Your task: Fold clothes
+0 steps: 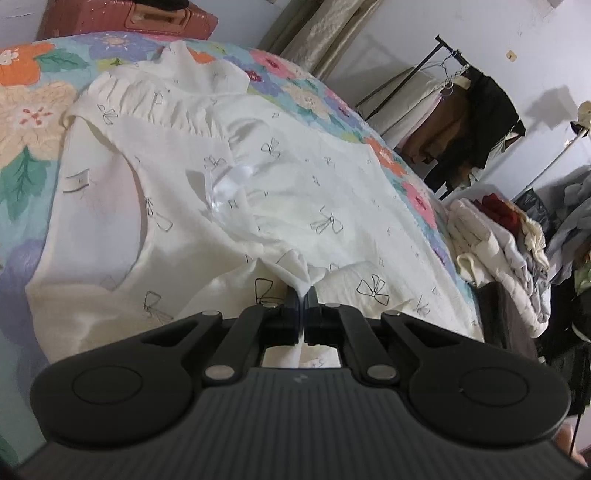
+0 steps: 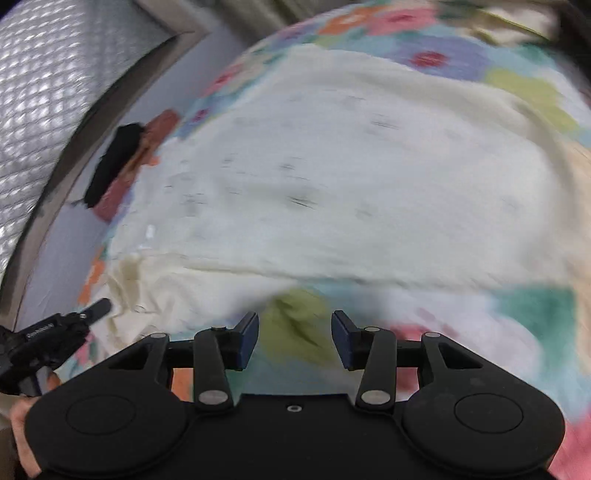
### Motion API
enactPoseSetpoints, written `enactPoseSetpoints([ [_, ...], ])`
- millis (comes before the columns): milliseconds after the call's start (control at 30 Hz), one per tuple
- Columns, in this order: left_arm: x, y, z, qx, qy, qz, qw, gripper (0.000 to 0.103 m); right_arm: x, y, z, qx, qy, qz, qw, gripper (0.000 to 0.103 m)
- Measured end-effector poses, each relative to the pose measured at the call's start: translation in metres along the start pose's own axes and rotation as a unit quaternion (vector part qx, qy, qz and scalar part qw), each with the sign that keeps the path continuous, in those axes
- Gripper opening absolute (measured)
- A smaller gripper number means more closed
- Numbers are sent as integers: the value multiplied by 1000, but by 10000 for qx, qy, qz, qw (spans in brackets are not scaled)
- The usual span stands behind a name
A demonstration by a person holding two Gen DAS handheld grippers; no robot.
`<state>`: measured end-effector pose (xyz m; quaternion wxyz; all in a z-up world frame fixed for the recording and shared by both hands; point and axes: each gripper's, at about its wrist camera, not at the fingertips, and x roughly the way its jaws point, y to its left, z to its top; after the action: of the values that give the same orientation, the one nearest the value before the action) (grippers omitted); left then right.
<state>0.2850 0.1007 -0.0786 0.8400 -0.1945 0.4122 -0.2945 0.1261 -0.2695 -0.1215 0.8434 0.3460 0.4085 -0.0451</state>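
Note:
A white garment (image 1: 229, 177) printed with small black bows lies spread on a flower-patterned bedspread (image 1: 33, 110). My left gripper (image 1: 303, 295) is shut on a bunched corner of the white garment at its near edge. In the blurred right wrist view the same garment (image 2: 351, 177) lies ahead on the bedspread (image 2: 535, 310). My right gripper (image 2: 294, 328) is open and empty, just short of the garment's near edge. The left gripper (image 2: 92, 312) also shows at the lower left of that view, at the garment's corner.
A pink suitcase (image 1: 125, 18) stands behind the bed. A clothes rack (image 1: 461, 122) with dark garments stands at the right. A pile of clothes (image 1: 495, 243) lies at the bed's right edge. A quilted surface (image 2: 48, 92) and frame are at the left.

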Motion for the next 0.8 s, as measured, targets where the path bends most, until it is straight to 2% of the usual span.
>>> enactPoseSetpoints([
  [167,-2,0,-1,43,-17,67,10000,2,-4,-30,-1,780,-159,-140,9967,55],
  [233,-3,0,-1,75,-30,98,9999,2,-4,-34,2,933,-304,-196,9950,64],
  [267,-4,0,-1,100,-33,126,9999,2,-4,-35,3,986,-382,-248,9941,64],
  [367,-2,2,-1,36,-34,121,9999,2,-3,-37,6,1104,-824,-454,9894,69],
  [400,0,3,-2,-35,-22,99,9999,2,-1,-39,7,1160,-1019,-498,9868,76],
  [467,4,4,-3,-74,-38,114,9999,2,6,-41,10,1233,-1427,-542,9806,77],
  [500,6,5,-4,-44,-62,146,9999,2,9,-41,10,1209,-1613,-573,9778,73],
  [533,7,5,-4,4,-80,206,9998,2,12,-40,11,1184,-1798,-605,9747,56],
  [600,6,7,-3,50,-125,310,9994,2,14,-39,17,1203,-1946,-891,9694,32],
  [633,5,8,-1,50,-160,337,9993,2,13,-39,20,1171,-1972,-1016,9680,25],
  [700,3,11,2,-11,-221,295,9993,2,11,-38,26,1107,-2024,-1265,9648,20],
  [800,2,13,5,-112,-284,256,9992,2,1,-25,34,359,-2298,-1513,9607,14],
])
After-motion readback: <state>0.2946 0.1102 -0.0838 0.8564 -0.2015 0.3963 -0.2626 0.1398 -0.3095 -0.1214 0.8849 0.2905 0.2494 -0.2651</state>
